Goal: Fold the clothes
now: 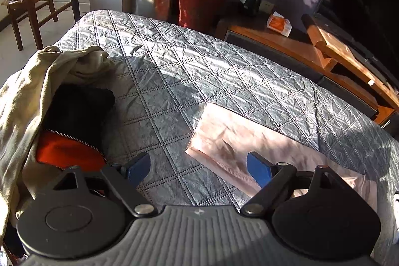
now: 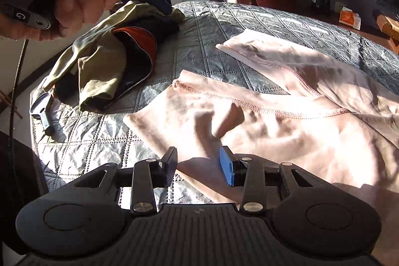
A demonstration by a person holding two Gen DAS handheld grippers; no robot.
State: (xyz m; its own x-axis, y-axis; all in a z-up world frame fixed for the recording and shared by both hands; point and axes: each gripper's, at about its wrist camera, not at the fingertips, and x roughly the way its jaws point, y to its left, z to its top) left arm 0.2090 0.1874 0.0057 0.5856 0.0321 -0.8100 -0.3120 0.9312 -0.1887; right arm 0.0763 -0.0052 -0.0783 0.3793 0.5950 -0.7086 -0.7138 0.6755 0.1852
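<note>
- The pale pink, thin knit garment with stitched seams [image 2: 286, 121] lies spread on the grey quilted bed cover [image 2: 104, 141]. One sleeve [image 2: 269, 54] reaches toward the far side, and its near hem sits just in front of the right gripper [image 2: 202, 166].
- The right gripper's fingers [image 2: 227, 168] stand partly apart. The hem's edge lies between them, but neither pad presses on it, so nothing is held.
- The left gripper [image 1: 199, 171] hovers with its fingers [image 1: 259, 171] spread wide and empty over the quilt, beside the end of the pink sleeve [image 1: 224, 136].
- The cloth looks light, soft and limp. It will likely sag and crease wherever it is lifted, and a single layer may slip out of a shallow pinch.
- The best holds look to be the stitched hem edge [image 2: 249, 104] and the sleeve cuff, where the doubled fabric is thicker and should give the pads more to bite on.
- Taking two corners at once, one per gripper, should keep the fold line straight. One grip alone would probably let the cloth bunch.
- A crumpled olive-beige garment [image 2: 99, 66] and a black zipped jacket with an orange lining [image 2: 139, 41] are heaped well apart on the left, waiting their turn.
</note>
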